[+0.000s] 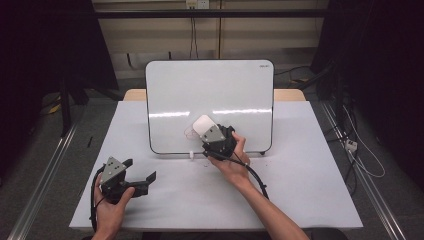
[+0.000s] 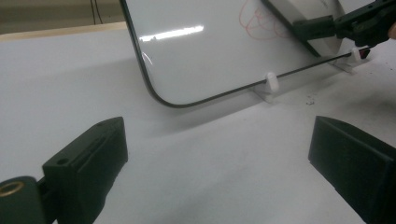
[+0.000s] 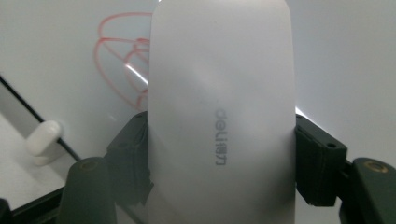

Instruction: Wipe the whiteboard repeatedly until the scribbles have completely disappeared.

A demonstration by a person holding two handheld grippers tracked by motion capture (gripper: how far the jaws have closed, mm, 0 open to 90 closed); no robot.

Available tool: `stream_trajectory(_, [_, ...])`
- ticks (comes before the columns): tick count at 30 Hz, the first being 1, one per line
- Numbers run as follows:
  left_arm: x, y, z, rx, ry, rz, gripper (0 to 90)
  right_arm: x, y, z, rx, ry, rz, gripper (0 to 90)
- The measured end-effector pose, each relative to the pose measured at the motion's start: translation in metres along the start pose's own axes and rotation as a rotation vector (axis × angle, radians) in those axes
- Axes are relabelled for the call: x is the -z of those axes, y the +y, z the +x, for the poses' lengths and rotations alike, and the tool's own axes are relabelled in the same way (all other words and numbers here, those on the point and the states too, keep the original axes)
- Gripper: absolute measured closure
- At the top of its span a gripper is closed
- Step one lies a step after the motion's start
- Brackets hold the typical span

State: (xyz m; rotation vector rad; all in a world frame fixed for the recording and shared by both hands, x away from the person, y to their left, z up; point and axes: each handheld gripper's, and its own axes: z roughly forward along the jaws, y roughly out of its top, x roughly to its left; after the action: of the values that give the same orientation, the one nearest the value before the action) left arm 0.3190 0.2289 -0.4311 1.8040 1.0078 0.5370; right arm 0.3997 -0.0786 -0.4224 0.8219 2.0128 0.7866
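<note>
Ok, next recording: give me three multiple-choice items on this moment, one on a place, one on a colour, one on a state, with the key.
1. Where is the white eraser?
A. Flat on the table
B. Held up against the whiteboard
C. On the floor

2. What colour is the scribble on the whiteboard?
A. Red
B. Green
C. Blue

3. How do the jaws of the left hand-held gripper stand?
A. Shut on a marker
B. Shut on the eraser
C. Open, nothing between them

Key:
1 B: the right hand-held gripper clamps the eraser and holds it in front of the upright board, next to the scribble.
2 A: the right gripper view shows looping red lines beside the eraser.
3 C: the left gripper view shows its two jaws wide apart, with bare table between them.
</note>
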Motion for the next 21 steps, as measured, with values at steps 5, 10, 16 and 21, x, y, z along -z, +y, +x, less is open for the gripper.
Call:
stream_trajectory(5, [0.001,0.000,0.000,-0.002,0.001,0.000,4.7,0.005,-0.006,-0.024,-0.044,-0.034,0.004,31.6])
stream_trajectory(10, [-0.002,0.001,-0.001,0.004,0.004,0.001,4.8,0.010,-0.011,-0.058,-0.118,-0.078,0.004,31.7])
stream_trajectory(16, [-0.008,0.002,-0.007,-0.018,-0.010,0.016,4.7,0.012,-0.009,-0.086,-0.183,-0.111,0.002,31.7])
stream_trajectory(21, [-0.008,0.002,-0.007,-0.026,-0.009,0.017,4.7,0.012,-0.007,-0.084,-0.194,-0.133,0.002,31.7])
